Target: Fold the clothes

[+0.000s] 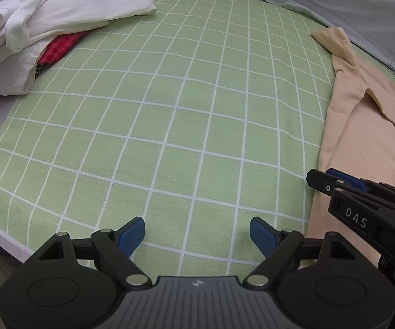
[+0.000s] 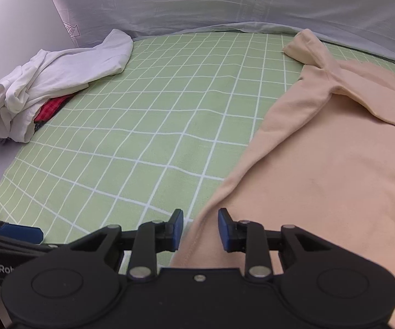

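Nearest, left gripper (image 1: 197,235) spread wide over bare green checked sheet (image 1: 170,126), grasping nothing. Right gripper (image 2: 200,232) parted, straddling near edge of peach garment (image 2: 320,170) spread at right. Crumpled white clothes (image 2: 49,87) over red cloth (image 2: 50,108), far left.

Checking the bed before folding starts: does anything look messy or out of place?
Yes. The white garment lies crumpled in a heap at the far left, burying a red checked cloth. The peach shirt lies fairly flat.

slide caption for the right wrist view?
Open right gripper straddles the peach garment's near edge on the green checked sheet; white clothes pile behind.
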Available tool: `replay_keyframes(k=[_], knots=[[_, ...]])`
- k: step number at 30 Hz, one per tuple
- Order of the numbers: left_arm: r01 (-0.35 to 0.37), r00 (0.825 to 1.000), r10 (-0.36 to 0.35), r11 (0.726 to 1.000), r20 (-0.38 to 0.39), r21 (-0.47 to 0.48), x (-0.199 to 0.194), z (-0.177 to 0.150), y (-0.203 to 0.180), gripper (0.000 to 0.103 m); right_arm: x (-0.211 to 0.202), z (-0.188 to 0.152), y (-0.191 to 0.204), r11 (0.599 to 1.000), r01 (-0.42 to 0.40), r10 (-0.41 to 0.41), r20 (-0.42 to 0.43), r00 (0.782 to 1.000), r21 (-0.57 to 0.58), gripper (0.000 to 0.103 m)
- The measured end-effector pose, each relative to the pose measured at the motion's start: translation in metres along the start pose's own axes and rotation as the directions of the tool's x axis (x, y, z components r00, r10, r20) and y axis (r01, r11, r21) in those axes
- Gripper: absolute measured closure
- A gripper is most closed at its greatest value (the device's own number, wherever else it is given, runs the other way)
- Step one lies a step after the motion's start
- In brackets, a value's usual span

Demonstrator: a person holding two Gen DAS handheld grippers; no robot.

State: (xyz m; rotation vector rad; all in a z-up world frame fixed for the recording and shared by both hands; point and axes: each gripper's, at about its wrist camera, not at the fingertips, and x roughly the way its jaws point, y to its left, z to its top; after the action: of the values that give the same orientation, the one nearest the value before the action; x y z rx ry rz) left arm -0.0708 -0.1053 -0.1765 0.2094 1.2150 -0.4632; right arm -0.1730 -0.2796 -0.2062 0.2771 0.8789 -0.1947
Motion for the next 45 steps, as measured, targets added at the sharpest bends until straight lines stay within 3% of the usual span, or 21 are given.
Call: replay_keyframes(k=[1, 3, 12, 17, 26, 34, 40, 42, 45], knots=[[0.002, 1.0, -0.002, 1.0, 0.001, -0.001, 0.0, 0.0, 0.0, 0.019, 0.0, 0.0, -0.001, 1.0, 0.004, -0.004, 0.0, 1.0, 0.001, 0.082], [0.007, 1.0, -0.007, 1.0, 0.002, 0.0, -0.001, 0.0, 0.0, 0.019, -0.003, 0.0, -0.005, 1.0, 0.003, -0.003, 0.011, 1.0, 0.013, 0.1], [0.042, 0.999, -0.043, 0.997, 0.014, 0.064, -0.002, 0.007, -0.027, 0.019, -0.029, -0.001, -0.03, 0.997, -0.014, 0.006, 0.097, 0.995, 0.082, 0.101], [0.077, 0.997, -0.078, 0.992, 0.008, 0.103, 0.001, 0.011, -0.056, 0.019, -0.049, -0.004, -0.061, 0.987, 0.008, -0.031, 0.143, 0.989, 0.16, 0.101], [0.125, 0.992, -0.125, 0.96, -0.018, 0.249, 0.003, 0.002, -0.131, 0.019, -0.073, -0.02, -0.127, 0.955, 0.09, -0.132, 0.135, 0.982, 0.282, 0.101], [0.121, 0.992, -0.106, 0.954, -0.068, 0.275, 0.015, -0.009, -0.171, 0.019, -0.056, -0.03, -0.156, 0.963, 0.123, -0.134, 0.032, 0.99, 0.24, 0.101], [0.091, 0.993, -0.073, 0.974, -0.09, 0.207, 0.022, -0.001, -0.179, 0.019, -0.053, -0.029, -0.157, 0.986, 0.12, -0.121, -0.003, 0.993, 0.116, 0.094], [0.079, 0.995, -0.066, 0.982, -0.078, 0.173, 0.021, 0.008, -0.179, 0.019, -0.057, -0.024, -0.168, 0.984, 0.115, -0.117, 0.003, 0.993, 0.135, 0.078], [0.064, 0.997, -0.058, 0.991, -0.05, 0.121, 0.019, 0.027, -0.177, 0.019, -0.064, -0.015, -0.19, 0.976, 0.131, -0.137, 0.023, 0.99, 0.176, 0.072]])
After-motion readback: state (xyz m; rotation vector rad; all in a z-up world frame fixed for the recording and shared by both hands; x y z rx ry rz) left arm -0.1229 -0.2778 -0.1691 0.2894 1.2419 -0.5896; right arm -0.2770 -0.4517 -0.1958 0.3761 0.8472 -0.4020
